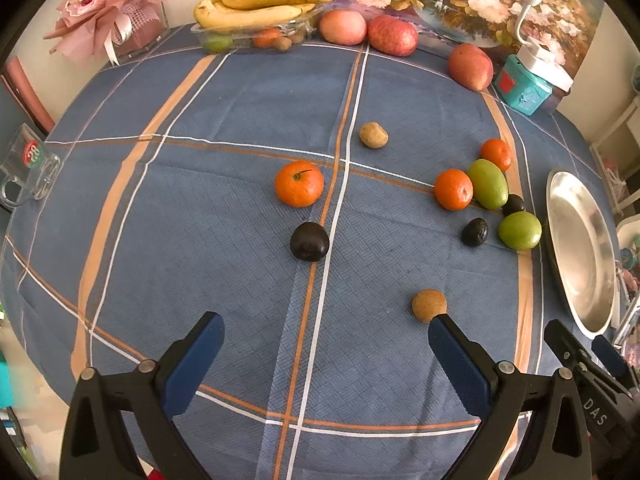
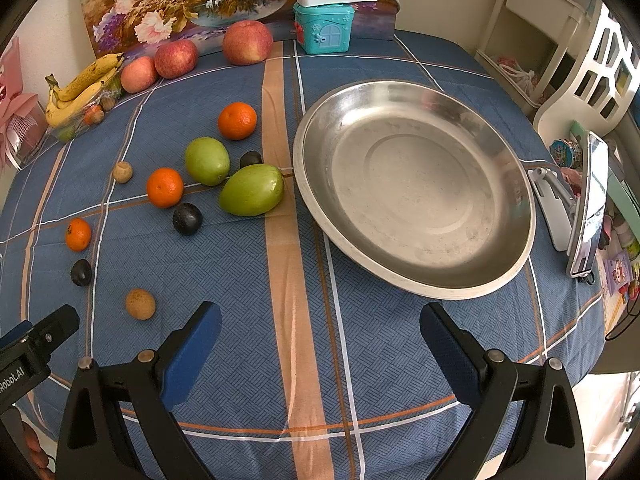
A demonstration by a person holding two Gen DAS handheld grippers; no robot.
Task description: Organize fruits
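Loose fruit lies on the blue checked tablecloth: tangerines (image 1: 299,183) (image 2: 164,187) (image 2: 237,120), green fruits (image 2: 251,189) (image 2: 207,161), dark plums (image 1: 309,241) (image 2: 187,218), and small brown fruits (image 1: 429,305) (image 1: 373,135). An empty steel plate (image 2: 500,216) sits to the right, also at the right edge of the left wrist view (image 1: 560,216). My left gripper (image 1: 326,334) is open and empty above the cloth, the brown fruit just past its right finger. My right gripper (image 2: 320,326) is open and empty in front of the plate.
Bananas in a clear tray (image 1: 256,6) and three apples (image 1: 392,35) line the back edge by a flower painting. A teal house-shaped box (image 2: 323,28), a pink bouquet (image 1: 108,4), a glass mug (image 1: 28,168) and a phone on a stand (image 2: 588,204) sit around the table's edges.
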